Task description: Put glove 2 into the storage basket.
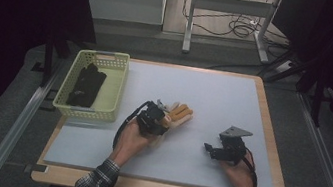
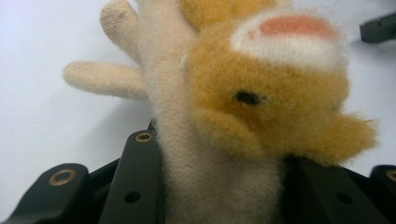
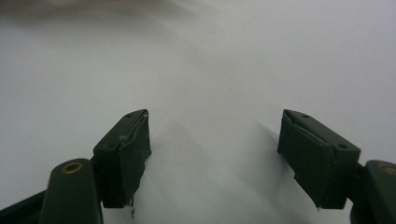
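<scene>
Left gripper view has the left gripper (image 2: 219, 186) closed on a plush glove (image 2: 219, 140), its two black jaws pressed against either side of the cream knitted cuff; above the cuff sits an orange furry animal face with a black eye and a pink-and-white patch, and cream fingers splay out to the upper left over the pale surface. From the high view, the same left gripper (image 1: 159, 118) sits a little left of the middle of the grey mat (image 1: 214, 96), with the plush glove (image 1: 179, 114) lying flat on the mat and its orange fingertips pointing away to the right. The right gripper (image 1: 213, 150) rests well apart from it, nearer the mat's right edge, with a grey three-cornered plate on top. In the right gripper view the right gripper (image 3: 215, 154) stands wide, both padded jaws far apart with nothing but bare mat between them. A yellow-green plastic basket (image 1: 114, 90) sits at the mat's left edge, with a black glove (image 1: 86, 85) lying inside it. The mat lies on a wooden table (image 1: 268, 140), and both forearms wear plaid sleeves (image 1: 97, 184).
</scene>
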Motion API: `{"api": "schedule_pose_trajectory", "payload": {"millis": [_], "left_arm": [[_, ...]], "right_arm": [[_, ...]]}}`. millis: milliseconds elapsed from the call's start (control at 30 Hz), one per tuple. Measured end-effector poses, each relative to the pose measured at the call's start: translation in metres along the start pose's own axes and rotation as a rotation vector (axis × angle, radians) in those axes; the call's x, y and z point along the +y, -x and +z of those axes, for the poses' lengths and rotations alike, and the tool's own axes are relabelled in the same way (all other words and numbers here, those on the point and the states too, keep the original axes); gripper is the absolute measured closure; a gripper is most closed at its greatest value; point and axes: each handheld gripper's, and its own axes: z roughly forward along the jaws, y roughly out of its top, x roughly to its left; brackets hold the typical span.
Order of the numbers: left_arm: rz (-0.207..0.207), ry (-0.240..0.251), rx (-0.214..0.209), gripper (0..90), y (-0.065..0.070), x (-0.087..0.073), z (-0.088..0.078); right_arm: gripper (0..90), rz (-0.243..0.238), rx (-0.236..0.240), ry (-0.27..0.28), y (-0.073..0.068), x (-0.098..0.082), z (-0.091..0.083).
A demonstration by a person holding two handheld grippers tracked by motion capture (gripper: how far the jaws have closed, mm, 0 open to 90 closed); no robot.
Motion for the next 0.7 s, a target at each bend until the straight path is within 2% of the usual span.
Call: {"api": "schedule_pose_trajectory", "payload": {"millis": [133, 467, 700], "left_arm": [[-0.011, 0.01, 0.025, 63.9, -0.011, 0.008, -0.012], [-0.067, 0.033, 0.092, 64.2, -0.041, 0.021, -0.039], [-0.126, 0.056, 0.147, 64.8, -0.069, 0.025, -0.06]], "right_arm": [[24.8, 0.002, 0.0, 0.001, 0.0, 0.0, 0.0], [24.9, 0.001, 0.0, 0.001, 0.0, 0.0, 0.0], [24.8, 0.001, 0.0, 0.001, 0.0, 0.0, 0.0]]}}
